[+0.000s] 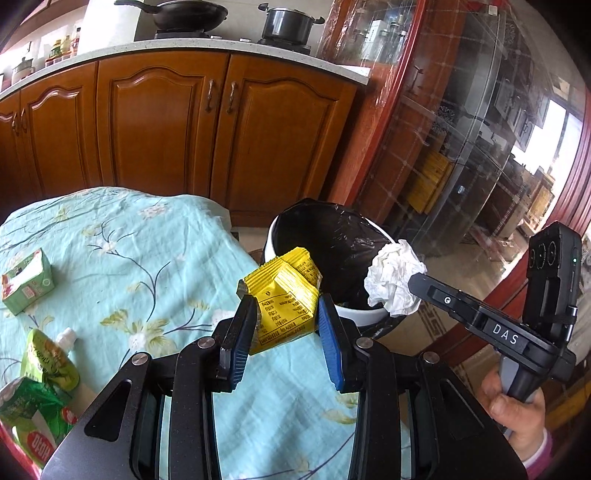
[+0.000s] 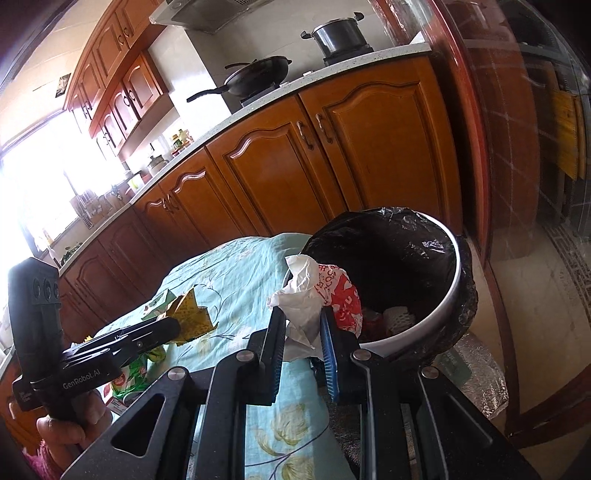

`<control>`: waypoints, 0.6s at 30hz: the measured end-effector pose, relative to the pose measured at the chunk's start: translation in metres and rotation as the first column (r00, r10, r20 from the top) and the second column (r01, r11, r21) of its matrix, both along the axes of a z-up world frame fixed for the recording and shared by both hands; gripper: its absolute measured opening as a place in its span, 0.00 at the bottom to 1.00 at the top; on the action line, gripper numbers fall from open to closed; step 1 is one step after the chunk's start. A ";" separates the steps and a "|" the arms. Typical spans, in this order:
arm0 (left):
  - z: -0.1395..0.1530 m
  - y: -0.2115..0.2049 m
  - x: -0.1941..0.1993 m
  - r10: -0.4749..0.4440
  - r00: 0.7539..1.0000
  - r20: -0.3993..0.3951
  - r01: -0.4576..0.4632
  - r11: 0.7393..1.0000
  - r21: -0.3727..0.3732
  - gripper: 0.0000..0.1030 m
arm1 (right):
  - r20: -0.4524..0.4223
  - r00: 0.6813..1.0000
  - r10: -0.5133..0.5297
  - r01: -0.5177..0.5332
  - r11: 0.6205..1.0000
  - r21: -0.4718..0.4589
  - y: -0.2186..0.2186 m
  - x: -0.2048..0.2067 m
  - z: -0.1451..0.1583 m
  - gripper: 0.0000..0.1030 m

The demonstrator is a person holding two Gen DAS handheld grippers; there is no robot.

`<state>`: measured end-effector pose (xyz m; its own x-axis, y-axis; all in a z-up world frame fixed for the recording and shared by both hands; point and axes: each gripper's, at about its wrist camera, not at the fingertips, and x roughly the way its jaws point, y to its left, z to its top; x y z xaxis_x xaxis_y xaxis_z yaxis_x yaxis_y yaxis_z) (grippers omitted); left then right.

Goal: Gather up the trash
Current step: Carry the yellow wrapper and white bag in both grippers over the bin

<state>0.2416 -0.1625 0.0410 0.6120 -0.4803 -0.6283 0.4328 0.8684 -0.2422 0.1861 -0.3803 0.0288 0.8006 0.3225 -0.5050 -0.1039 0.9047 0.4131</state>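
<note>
Left gripper (image 1: pixel 286 325) pinching light, crinkly yellow wrapper (image 1: pixel 284 295) mid-frame | right gripper (image 2: pixel 303 328) clamping soft crumpled tissue (image 2: pixel 301 295) beside lined bin (image 2: pixel 443 295)

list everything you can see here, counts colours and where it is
yellow snack wrapper: 1, yellow, held in the left gripper beside the bin
crumpled tissue: 1, white, held in the right gripper at the bin rim
trash bin: 1, white with black liner, next to the table, some trash inside
green drink carton: 1, green, on the tablecloth
green pouches and packets: several, green, table's near left edge
tablecloth: 1, light blue floral, over the table
wok: 1, black, on the stove
pot: 1, dark grey, on the stove
cabinets: brown wood, under the counter
left gripper: black, blue pads
right gripper: black, blue pads
</note>
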 end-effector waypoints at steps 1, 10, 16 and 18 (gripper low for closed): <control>0.000 -0.003 0.003 -0.006 1.000 0.002 0.006 1.000 0.003 0.32 | -0.003 1.000 -0.004 0.004 1.000 0.000 -0.002 0.001 -0.001 0.18; 0.002 -0.051 0.034 -0.067 0.998 0.002 0.067 0.996 0.067 0.32 | -0.034 0.999 -0.038 0.038 0.999 -0.002 -0.029 0.028 -0.002 0.18; -0.005 -0.072 0.057 -0.085 0.996 -0.030 0.088 0.991 0.097 0.32 | -0.070 0.996 -0.046 0.046 0.999 -0.009 -0.045 0.049 -0.007 0.19; -0.009 -0.078 0.064 -0.091 0.995 -0.043 0.095 0.990 0.108 0.32 | -0.082 0.995 -0.049 0.048 0.999 -0.011 -0.048 0.054 -0.009 0.19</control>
